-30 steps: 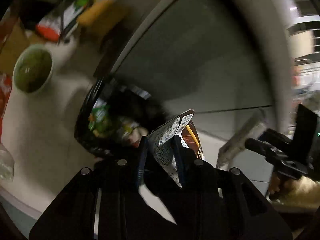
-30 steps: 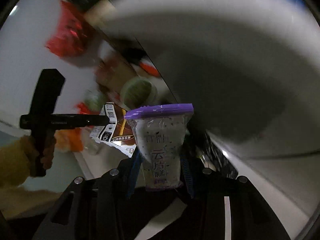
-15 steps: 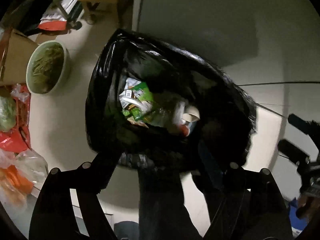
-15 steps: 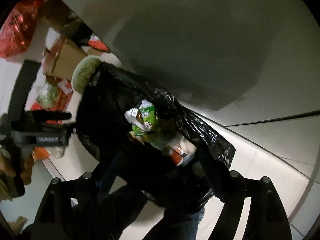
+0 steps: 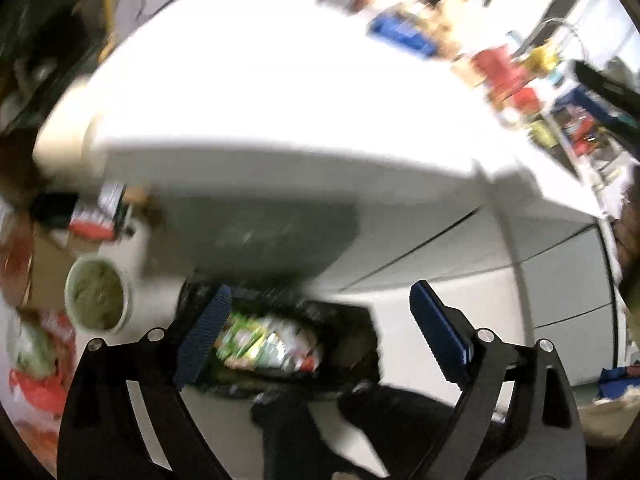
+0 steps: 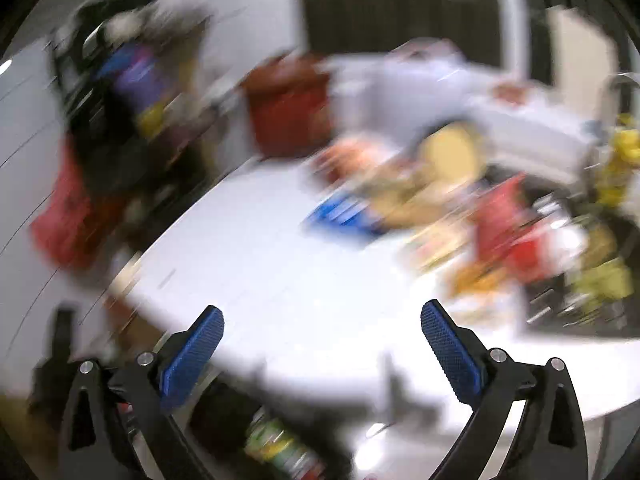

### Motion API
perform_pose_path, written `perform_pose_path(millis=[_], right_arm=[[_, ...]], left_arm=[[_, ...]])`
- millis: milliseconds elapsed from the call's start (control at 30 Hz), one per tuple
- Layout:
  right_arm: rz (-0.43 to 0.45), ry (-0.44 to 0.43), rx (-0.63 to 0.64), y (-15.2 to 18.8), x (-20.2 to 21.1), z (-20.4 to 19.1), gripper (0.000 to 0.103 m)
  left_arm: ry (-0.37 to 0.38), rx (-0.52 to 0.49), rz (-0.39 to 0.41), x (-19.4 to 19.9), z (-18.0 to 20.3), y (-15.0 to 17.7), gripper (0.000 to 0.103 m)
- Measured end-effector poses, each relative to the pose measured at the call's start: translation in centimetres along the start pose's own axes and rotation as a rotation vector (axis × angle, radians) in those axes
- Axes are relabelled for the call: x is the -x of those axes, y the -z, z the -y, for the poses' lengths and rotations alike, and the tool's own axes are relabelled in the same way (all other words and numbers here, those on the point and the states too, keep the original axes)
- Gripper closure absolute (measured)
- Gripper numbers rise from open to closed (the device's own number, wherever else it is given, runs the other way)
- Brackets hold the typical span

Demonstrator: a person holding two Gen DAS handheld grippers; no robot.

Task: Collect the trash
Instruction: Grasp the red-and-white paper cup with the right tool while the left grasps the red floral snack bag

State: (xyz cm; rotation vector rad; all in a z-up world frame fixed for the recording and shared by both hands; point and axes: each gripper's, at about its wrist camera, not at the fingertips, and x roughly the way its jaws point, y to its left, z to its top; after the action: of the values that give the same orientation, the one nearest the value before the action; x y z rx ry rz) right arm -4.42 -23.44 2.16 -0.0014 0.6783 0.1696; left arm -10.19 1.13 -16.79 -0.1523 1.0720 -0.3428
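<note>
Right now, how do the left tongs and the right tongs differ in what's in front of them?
The left tongs hang over the black trash bag, with wrappers showing between their fingers; the right tongs face the white tabletop. The left view looks lower, at the table's underside; the right looks across its cluttered top. Both are open and empty.

Both views are smeared by motion blur. The white counter top (image 5: 280, 92) glares, nearly blown out (its far-edge clutter is unreadable); shadow lies beneath its near edge; fisheye corners go black.
</note>
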Motion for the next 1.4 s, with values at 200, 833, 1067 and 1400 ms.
perform_pose_path(millis=[200, 833, 1067, 1400], right_arm=[[0.025, 0.157, -0.406, -1.5, -2.6, 13.2, 0.006], [-0.028, -0.154, -0.577, -1.6, -4.3, 19.1, 0.081], [0.045, -0.166, -0.565, -1.1, 2.2, 20.2, 0.08], [0.015, -0.185, -0.571, 1.7, 3.4, 20.6, 0.08]], left_arm=[[-0.028, -0.112, 0.076, 0.9, 4.4, -3.3, 0.014], [0.077, -0.135, 0.156, -1.5, 14.5, -13.6, 0.014], [0.136, -0.178, 0.137, -7.2, 20.9, -21.4, 0.014], [0.001, -0.12, 0.009, -15.9, 23.5, -27.8, 0.014]])
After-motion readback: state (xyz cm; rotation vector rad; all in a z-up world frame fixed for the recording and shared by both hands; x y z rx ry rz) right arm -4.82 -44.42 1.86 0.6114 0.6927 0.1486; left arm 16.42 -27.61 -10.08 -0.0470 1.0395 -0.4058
